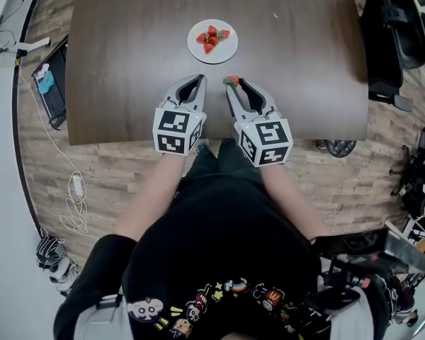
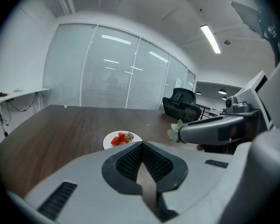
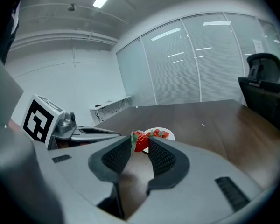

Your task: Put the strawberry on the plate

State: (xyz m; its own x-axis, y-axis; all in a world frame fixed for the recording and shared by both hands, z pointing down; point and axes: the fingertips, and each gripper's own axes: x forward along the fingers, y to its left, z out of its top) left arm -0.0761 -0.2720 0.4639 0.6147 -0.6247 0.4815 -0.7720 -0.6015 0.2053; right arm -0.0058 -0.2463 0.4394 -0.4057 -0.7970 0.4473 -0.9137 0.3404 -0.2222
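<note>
I see the brown table (image 1: pixel 127 62) under the tips of both tools. My left gripper (image 2: pixel 141 144) has its jaws pressed together with nothing between them, and my right gripper (image 3: pixel 140 143), just beside it, is clamped on one strawberry (image 3: pixel 141 140), which sits at the very tips of its fingers (image 3: pixel 161 155) with the green leaves against the left finger. The white plate (image 1: pixel 212 54) lies ahead of both pairs of fingertips, apart from them, and carries a few other strawberries (image 1: pixel 211 38).
</note>
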